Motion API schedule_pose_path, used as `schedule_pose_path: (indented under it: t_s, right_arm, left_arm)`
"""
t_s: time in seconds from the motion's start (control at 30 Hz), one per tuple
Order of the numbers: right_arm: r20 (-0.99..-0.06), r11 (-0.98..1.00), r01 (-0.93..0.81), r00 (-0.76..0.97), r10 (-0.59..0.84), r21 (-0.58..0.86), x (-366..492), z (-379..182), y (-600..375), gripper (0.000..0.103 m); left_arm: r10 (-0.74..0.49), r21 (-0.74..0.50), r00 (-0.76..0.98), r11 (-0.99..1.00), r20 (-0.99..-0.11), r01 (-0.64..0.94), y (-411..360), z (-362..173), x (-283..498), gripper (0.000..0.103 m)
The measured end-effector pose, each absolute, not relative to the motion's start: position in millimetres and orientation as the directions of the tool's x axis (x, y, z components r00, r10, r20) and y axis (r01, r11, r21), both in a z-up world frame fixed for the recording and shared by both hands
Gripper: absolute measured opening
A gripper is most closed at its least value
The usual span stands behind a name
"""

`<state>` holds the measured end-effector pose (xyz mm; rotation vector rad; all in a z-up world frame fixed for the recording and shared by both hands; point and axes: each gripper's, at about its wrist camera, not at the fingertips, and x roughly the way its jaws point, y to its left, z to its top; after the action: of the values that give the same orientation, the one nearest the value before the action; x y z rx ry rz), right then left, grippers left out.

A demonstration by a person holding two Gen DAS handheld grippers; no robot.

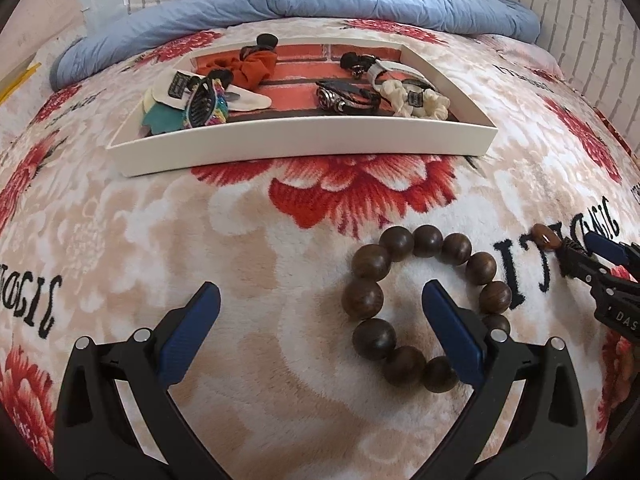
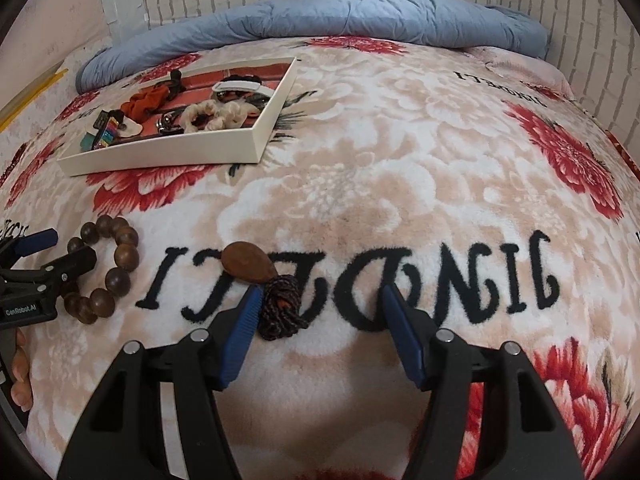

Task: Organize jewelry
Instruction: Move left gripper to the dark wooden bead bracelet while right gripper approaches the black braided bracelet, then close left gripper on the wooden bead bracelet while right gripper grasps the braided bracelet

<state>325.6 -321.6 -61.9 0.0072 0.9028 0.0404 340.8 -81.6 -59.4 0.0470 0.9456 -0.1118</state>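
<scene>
Two pieces of jewelry lie loose on the floral blanket of the bed: a wooden bead bracelet and, to its right, a brown pendant with its dark cord bunched up. Wide open and holding nothing, the left gripper has one finger inside the bracelet's ring. Equally open and empty, the right gripper straddles the cord. Farther back, a white tray holds scrunchies, a hair clip and a watch; a blue quilt lies against the brick-pattern wall.
</scene>
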Motion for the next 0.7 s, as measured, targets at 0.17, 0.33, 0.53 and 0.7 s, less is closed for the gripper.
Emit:
schedule_pose_path:
  t_s: [0.17, 0.33, 0.53, 0.7]
  right_arm:
    - [-0.786, 0.999, -0.032, 0.618, 0.034, 0.018, 328.8, -63.1, -320.6, 0.055]
    - [-0.788, 1.000, -0.029, 0.615, 0.027, 0.011, 331.1, -63.7, -319.9, 0.049]
    - [-0.786, 0.999, -0.040, 0.618, 0.024, -0.001, 330.6, -63.7, -316.5, 0.039]
    - [-0.785, 0.999, -0.053, 0.619, 0.026, -0.008, 329.8, -63.2, -312.9, 0.030]
  left_arm:
    - [-0.084, -0.007, 0.576, 0.991, -0.813, 0.134, -84.7, -61.6, 342.3, 0.084]
    - [-0.083, 0.001, 0.578, 0.990, -0.812, 0.143, -87.3, -61.8, 342.5, 0.075]
    - [-0.081, 0.002, 0.583, 0.990, -0.808, 0.140, -86.3, -60.7, 341.4, 0.062]
    - [-0.092, -0.004, 0.586, 0.989, -0.805, 0.150, -85.7, -59.7, 338.9, 0.051]
